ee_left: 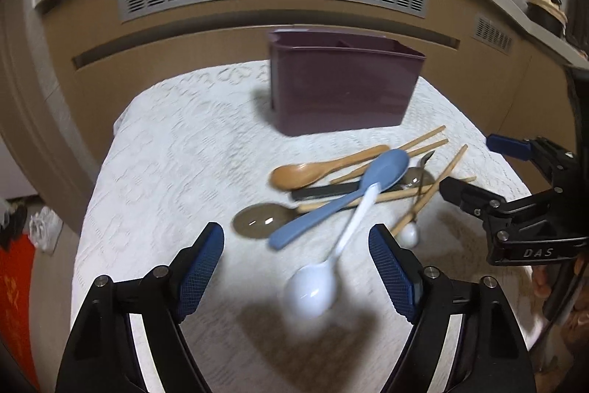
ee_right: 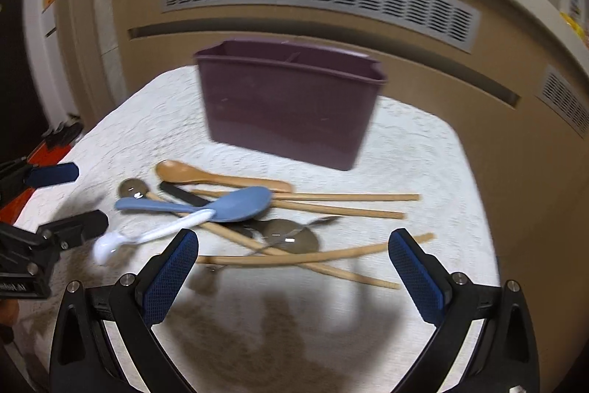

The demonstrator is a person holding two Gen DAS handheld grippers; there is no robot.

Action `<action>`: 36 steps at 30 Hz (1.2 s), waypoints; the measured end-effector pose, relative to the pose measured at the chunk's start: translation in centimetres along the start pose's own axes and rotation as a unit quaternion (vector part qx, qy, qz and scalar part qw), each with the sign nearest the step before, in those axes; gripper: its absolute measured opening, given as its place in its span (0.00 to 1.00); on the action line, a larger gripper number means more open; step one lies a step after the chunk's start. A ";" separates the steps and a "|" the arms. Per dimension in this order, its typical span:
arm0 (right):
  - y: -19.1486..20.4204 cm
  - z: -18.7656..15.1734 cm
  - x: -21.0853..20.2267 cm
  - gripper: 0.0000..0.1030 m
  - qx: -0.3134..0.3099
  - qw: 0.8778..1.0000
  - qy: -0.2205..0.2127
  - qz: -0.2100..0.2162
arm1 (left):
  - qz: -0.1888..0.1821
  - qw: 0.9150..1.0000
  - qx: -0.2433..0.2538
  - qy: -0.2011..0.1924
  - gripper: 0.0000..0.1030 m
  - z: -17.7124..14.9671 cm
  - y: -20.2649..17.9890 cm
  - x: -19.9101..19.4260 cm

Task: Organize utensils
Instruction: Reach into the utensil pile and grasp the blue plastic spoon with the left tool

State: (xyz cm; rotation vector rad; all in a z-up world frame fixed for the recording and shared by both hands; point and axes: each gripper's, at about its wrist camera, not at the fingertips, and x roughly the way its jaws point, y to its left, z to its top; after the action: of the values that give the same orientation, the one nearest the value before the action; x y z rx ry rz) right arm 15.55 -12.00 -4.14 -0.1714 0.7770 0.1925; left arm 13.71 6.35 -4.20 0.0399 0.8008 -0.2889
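Left wrist view: the left gripper (ee_left: pixel 296 242) has its jaws spread wide, nothing between the pads. The white spoon (ee_left: pixel 327 267) lies in the gap between the two fingers, bowl nearest the camera, handle running up and away toward the pile; it touches neither pad. The picture is motion-blurred. Beyond the fingertips the utensil pile rests on the white textured cloth (ee_left: pixel 165 172): the blue spoon (ee_left: pixel 342 197) lies diagonally over the pile, the wooden spoon (ee_left: pixel 316 170) sits behind it, a metal spoon (ee_left: pixel 257 220) lies to the left with its bowl just beyond the left finger, and wooden chopsticks (ee_left: pixel 427 142) fan out to the right. The purple utensil holder (ee_left: pixel 342 83) stands upright behind the pile, near the far edge of the cloth. The right gripper (ee_left: pixel 478 168) enters from the right edge, jaws apart, beside the chopsticks.

Right wrist view: the right gripper (ee_right: pixel 292 245) has its jaws wide apart and holds nothing. Crossed chopsticks (ee_right: pixel 305 258) and a metal spoon (ee_right: pixel 291 234) lie between and just beyond the fingertips. The blue spoon (ee_right: pixel 221 205) and white spoon (ee_right: pixel 147 234) lie left of that gap, the white one outside the left finger. The left gripper (ee_right: pixel 77 194) shows at the left edge, jaws parted, around the white spoon's bowl end. The purple utensil holder (ee_right: pixel 291 109) stands behind the pile.
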 end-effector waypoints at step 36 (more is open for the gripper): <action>-2.6 1.6 4.3 0.03 0.085 0.994 0.058 0.020 | -0.111 0.992 -0.043 0.030 0.70 -1.1 2.1 1.3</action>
State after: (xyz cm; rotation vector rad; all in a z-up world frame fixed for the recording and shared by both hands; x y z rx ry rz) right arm 20.25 -13.67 -5.86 -0.0049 0.9081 0.1546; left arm 14.42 8.22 -6.05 -0.1218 0.8774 -0.4650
